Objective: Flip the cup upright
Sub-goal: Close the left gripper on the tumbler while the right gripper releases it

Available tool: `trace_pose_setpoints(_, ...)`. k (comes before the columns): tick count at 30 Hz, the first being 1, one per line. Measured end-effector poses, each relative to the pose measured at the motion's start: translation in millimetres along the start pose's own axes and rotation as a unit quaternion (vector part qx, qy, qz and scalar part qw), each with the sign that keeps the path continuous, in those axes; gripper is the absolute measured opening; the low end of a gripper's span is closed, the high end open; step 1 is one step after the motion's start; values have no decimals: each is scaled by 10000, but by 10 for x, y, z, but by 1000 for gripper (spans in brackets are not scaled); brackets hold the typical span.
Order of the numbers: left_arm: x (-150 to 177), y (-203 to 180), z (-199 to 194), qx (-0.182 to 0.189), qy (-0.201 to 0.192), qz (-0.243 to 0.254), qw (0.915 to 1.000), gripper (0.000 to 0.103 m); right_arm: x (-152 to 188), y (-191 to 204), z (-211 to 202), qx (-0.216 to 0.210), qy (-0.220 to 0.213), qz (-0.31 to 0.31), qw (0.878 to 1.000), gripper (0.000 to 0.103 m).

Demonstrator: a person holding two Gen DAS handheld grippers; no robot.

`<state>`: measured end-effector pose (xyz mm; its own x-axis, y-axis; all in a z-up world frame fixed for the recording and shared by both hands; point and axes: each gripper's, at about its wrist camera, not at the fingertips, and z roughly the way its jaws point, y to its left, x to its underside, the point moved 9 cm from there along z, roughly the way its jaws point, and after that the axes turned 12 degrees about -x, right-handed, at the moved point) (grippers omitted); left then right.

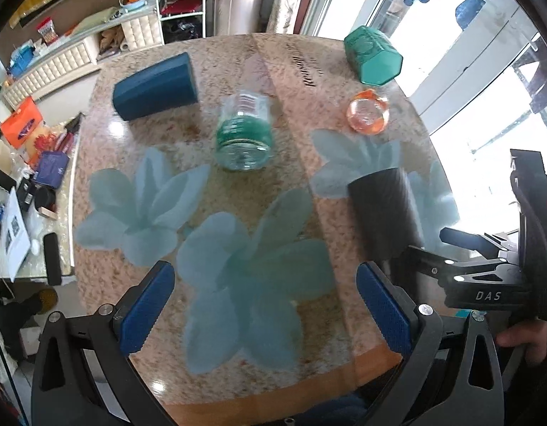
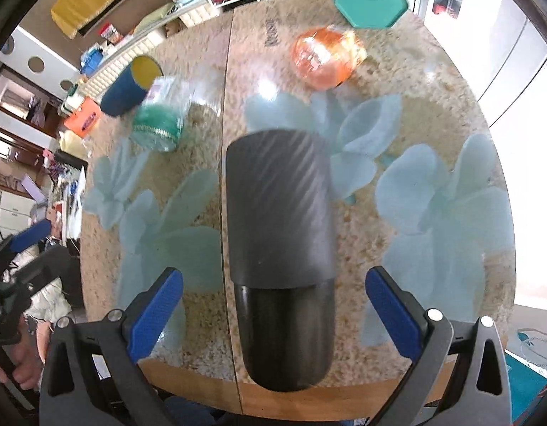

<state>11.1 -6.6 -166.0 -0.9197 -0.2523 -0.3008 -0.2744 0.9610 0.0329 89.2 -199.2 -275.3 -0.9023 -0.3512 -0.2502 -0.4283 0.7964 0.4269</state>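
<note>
A black ribbed cup [image 2: 280, 248] lies on its side on the round table, lengthwise between the open jaws of my right gripper [image 2: 273, 305], which do not touch it. It also shows in the left wrist view [image 1: 383, 209], at the right, with the right gripper [image 1: 469, 248] behind it. My left gripper [image 1: 266, 305] is open and empty over the blue flower print near the table's front edge.
On the table [image 1: 238, 71] lie a dark blue cup [image 1: 156, 87] on its side, a clear glass jar with green band [image 1: 245, 131], an orange glass cup [image 1: 367, 113] and a teal hexagonal cup [image 1: 373, 55]. Cluttered shelves stand left of the table.
</note>
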Motion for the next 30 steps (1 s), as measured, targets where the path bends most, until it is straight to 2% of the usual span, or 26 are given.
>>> trace_pose_setpoints(3, -54, -141, -56, -44, -36, 47, 10000, 103, 35, -128, -245, -83, -101, 17, 9999, 103)
trace_pose_setpoints(6, -97, -308, -85, -80, -46, 72, 9999, 103, 55, -233, -295, -214, -163, 63, 9996, 103)
trace_pose_setpoints(10, -110, -544, -54, -204, 130, -19, 9997, 103, 115, -470, -486, -562, -24, 127, 9983, 103)
trace_pose_setpoints(15, -175, -845, -48, -385, 171, -77, 9991, 103, 125, -838, -672, -690, 80, 98, 9975, 103)
trace_pose_setpoints(20, -184, -1127, 149, -512, 464, -172, 9975, 103, 121, -1244, -795, -795, 215, 192, 9964, 103)
trace_pose_setpoints(24, -169, -1327, 317, -415, 732, -321, 9959, 103, 79, -1499, -870, -889, 238, 209, 9955, 103)
trace_pose_setpoints(30, -159, -1517, 595, -675, 1072, -169, 9918, 103, 95, -1717, -854, -1019, 375, 311, 9936, 103)
